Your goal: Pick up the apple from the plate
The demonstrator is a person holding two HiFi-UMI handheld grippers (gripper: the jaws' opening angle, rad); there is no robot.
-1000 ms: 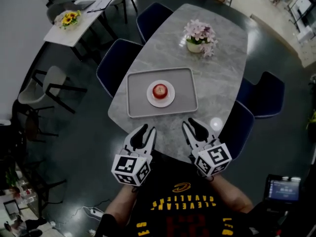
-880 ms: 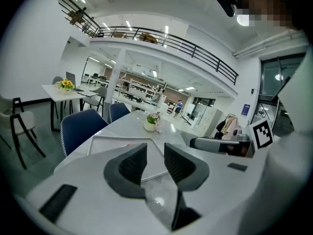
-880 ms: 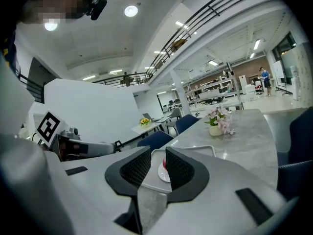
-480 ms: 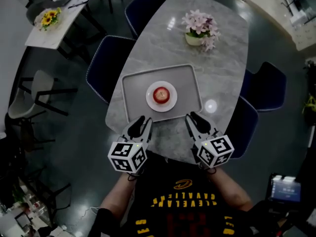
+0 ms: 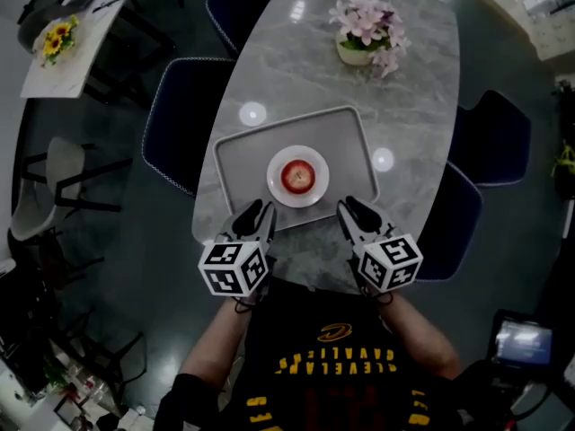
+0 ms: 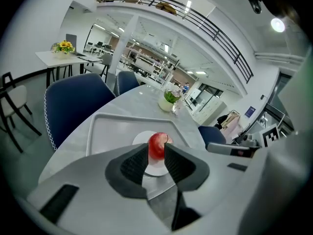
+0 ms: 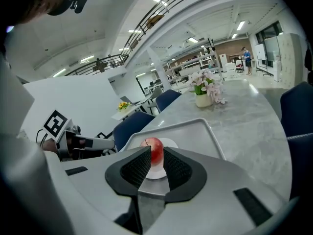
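now at the approach step: the grey worktop point(image 5: 409, 88) bears a tray point(image 5: 241, 164). the left hand-held gripper point(image 5: 259, 212) and right hand-held gripper point(image 5: 352, 211), both slightly spread and empty, hover at 7 and 5 o'clock of the plate point(image 5: 277, 189), where the apple point(image 5: 298, 177) sits centred. the next move probably calls for one hand-held gripper to advance toward 12 o'clock, widen and straddle the apple.

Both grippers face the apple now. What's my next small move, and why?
Probably ease the right gripper forward over the near rim of the tray toward the apple. The apple sits untouched on the plate, ahead of it; the jaws stand apart and frame the apple in the right gripper view.
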